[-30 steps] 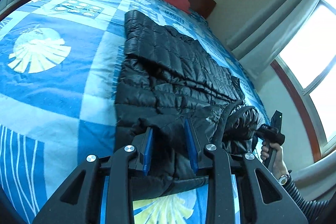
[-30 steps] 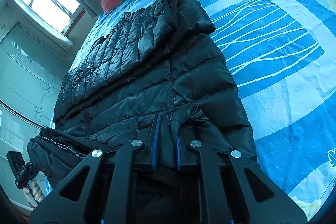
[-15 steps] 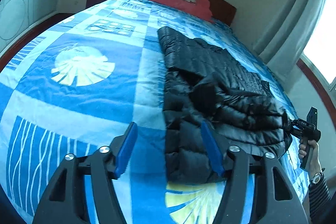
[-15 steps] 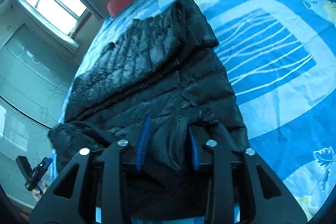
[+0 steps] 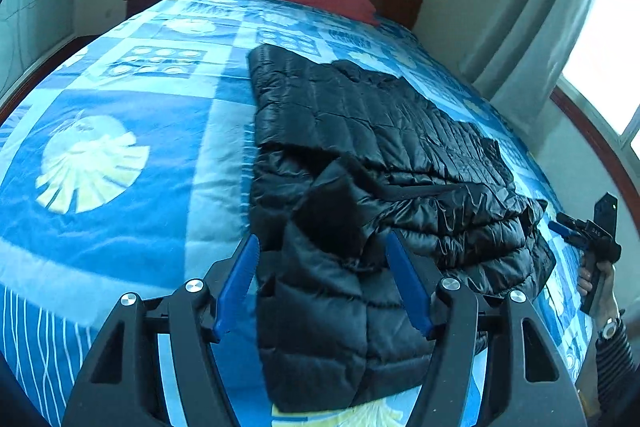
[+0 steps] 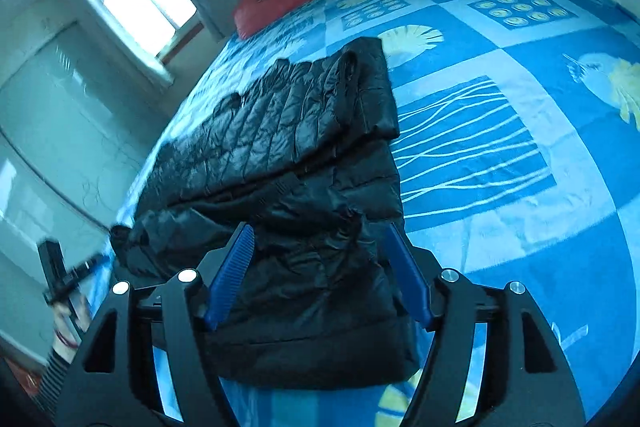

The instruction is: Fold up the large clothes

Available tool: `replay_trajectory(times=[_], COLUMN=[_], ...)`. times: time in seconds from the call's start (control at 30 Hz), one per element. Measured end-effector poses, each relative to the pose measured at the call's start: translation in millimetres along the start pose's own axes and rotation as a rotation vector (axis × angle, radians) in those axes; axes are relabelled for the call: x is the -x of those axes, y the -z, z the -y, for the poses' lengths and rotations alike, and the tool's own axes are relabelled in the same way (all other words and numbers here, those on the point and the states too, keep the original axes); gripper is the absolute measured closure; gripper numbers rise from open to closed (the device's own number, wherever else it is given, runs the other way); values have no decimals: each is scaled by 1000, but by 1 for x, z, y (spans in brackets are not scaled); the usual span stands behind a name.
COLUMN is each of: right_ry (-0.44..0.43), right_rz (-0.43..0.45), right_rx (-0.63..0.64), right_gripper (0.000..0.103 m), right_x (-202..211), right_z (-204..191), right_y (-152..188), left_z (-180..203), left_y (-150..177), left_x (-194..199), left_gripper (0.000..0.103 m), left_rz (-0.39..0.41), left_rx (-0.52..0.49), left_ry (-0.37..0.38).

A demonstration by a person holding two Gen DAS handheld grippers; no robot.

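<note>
Jacket (image 5: 360,163) lay lengthwise on the bed (image 5: 120,155), its near end between both grippers' spread, empty jaws (left gripper (image 5: 324,283), right gripper (image 6: 316,275)).

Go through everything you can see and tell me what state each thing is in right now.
Black puffer jacket: folded lengthwise, lying on the bed, not gripped.
Left tool: open, above the jacket's near end.
Right tool: open, above the jacket's near end.
Blue patterned bedspread: spread flat.

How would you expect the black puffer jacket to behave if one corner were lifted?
The black puffer jacket would probably drape limply, as its folds already sag. Its shiny shell looks slippery, so layers may slide. The quilted padding suggests it is light for its bulk.
</note>
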State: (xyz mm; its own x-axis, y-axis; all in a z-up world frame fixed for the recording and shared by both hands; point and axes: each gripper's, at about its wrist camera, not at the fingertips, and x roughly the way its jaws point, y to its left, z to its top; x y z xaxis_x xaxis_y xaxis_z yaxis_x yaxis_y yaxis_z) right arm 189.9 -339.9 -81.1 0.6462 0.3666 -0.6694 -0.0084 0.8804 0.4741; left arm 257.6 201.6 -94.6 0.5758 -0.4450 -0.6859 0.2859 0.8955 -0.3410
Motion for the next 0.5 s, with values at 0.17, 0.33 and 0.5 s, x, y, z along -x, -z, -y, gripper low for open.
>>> replay_trajectory(times=[0.17, 0.33, 0.5], right_ry=[13, -18, 2], right_rz=[-59, -118, -181], right_rx=[118, 170, 249], right_gripper=[35, 35, 43], right_x=[-29, -50, -66], right_z=[-3, -3, -8], right_y=[-7, -15, -14], left_z=[8, 7, 4], left_y=[-8, -13, -15], left_x=[-20, -40, -50], left_gripper=[38, 38, 38], left_rz=[-56, -108, -143], left_rx=[-64, -98, -137], left_ry=[20, 16, 21])
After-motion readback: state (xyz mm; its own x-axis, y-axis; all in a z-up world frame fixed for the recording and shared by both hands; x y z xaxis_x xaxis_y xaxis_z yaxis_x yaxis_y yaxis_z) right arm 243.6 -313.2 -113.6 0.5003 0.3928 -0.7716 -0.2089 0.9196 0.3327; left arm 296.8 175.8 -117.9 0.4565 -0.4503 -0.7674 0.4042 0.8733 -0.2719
